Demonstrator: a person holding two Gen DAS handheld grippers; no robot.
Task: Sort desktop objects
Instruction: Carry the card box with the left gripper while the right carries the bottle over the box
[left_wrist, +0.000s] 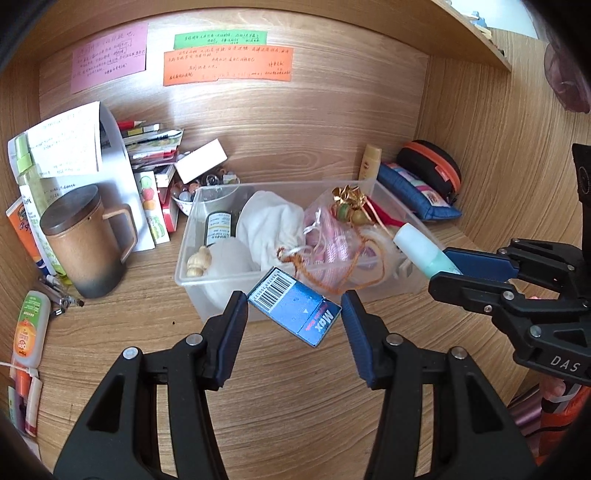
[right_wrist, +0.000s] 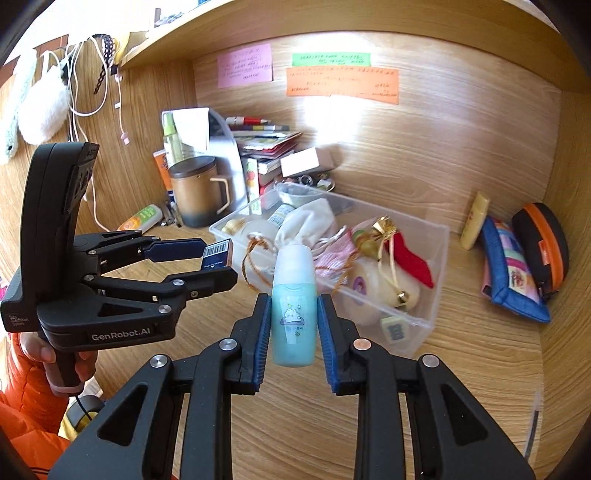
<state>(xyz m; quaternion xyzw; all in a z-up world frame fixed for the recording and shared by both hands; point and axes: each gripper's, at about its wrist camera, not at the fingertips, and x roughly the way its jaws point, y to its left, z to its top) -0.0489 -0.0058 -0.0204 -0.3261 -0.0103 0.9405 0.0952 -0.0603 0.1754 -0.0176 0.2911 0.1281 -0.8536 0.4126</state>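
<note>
My left gripper (left_wrist: 294, 308) is shut on a small blue box (left_wrist: 293, 311) marked "Max" with a barcode, held tilted just in front of the clear plastic bin's (left_wrist: 184, 258) near wall. My right gripper (right_wrist: 294, 325) is shut on a teal bottle (right_wrist: 294, 306) with a white cap, held upright in front of the clear plastic bin (right_wrist: 436, 266). The bin holds a white cloth pouch (left_wrist: 266, 225), a pink mesh bag, a gold ornament and a small dark bottle. In the left wrist view the right gripper (left_wrist: 452, 266) shows with the bottle (left_wrist: 424, 251); the right wrist view shows the left gripper (right_wrist: 218, 260).
A brown lidded mug (left_wrist: 85, 240), papers, books and a bowl of small items stand at the back left. A yellow tube (left_wrist: 370, 160), a blue pouch (left_wrist: 417, 192) and a black-and-orange case (left_wrist: 436, 166) lie at the back right. Colored notes hang on the wooden back wall.
</note>
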